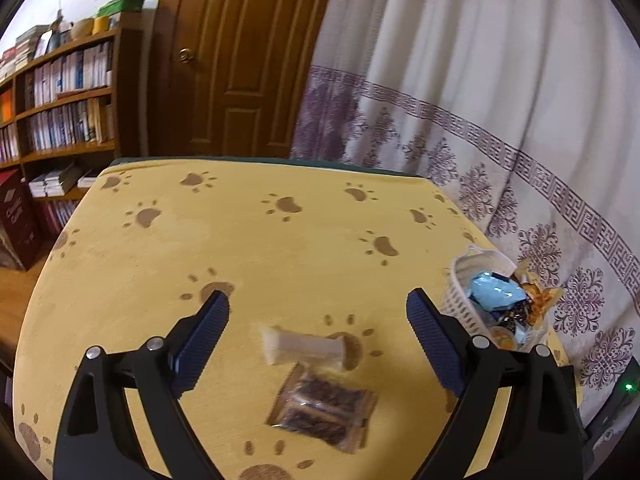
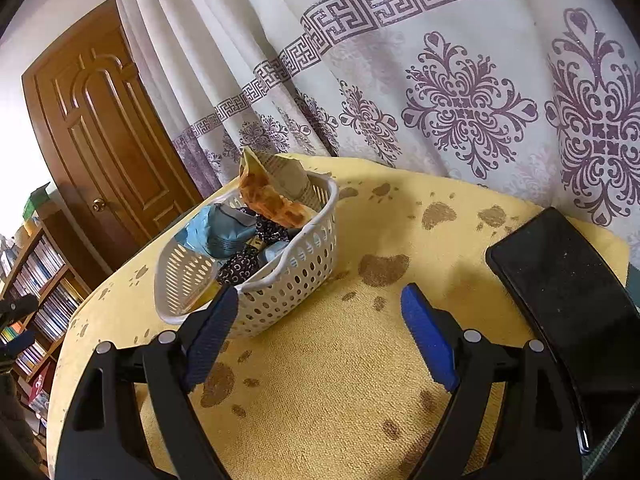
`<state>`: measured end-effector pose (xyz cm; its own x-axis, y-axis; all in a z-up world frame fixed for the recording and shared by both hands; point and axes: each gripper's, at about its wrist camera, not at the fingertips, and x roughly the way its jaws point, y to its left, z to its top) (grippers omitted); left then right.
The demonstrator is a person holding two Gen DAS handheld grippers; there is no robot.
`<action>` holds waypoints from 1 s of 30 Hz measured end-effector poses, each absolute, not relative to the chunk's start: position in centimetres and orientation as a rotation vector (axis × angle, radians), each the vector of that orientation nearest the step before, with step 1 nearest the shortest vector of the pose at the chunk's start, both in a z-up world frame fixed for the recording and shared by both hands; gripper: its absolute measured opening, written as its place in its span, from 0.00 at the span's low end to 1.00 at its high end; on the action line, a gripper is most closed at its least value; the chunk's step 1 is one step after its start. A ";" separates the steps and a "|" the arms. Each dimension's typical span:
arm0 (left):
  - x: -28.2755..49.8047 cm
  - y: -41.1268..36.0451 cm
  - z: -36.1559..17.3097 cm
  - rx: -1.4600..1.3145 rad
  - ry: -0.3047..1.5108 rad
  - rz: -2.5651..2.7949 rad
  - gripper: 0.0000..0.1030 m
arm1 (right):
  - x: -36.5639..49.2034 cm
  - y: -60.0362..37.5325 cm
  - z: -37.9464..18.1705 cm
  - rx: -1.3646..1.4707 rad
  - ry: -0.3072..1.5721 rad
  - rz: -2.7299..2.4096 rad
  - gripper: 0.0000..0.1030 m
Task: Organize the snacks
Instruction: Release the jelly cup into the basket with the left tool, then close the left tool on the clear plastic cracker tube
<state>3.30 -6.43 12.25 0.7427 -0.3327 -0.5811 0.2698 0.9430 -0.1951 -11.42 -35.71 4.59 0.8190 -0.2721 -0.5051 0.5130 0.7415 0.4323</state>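
A: Left tool (image 1: 318, 334) spread wide, empty, over pale wrapped snack bar (image 1: 302, 347) and clear packet of dark biscuits (image 1: 322, 410) on yellow paw-print worktop (image 1: 240, 240). Best lowered square, bar pinched across its middle.

B: Right tool (image 2: 320, 334) also spread, empty, beside white perforated plastic basket (image 2: 280, 288). No readable labels.

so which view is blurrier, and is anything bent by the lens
Left wrist view is softer: the pale wrapped bar and dark snack packet smear with motion blur. Right wrist view is sharper on the white basket; both bow the door and curtain edges.
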 end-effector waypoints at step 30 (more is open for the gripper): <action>7.7 -10.7 2.7 0.091 0.895 -0.377 0.87 | -11.1 -35.7 4.5 0.581 0.449 -0.455 0.82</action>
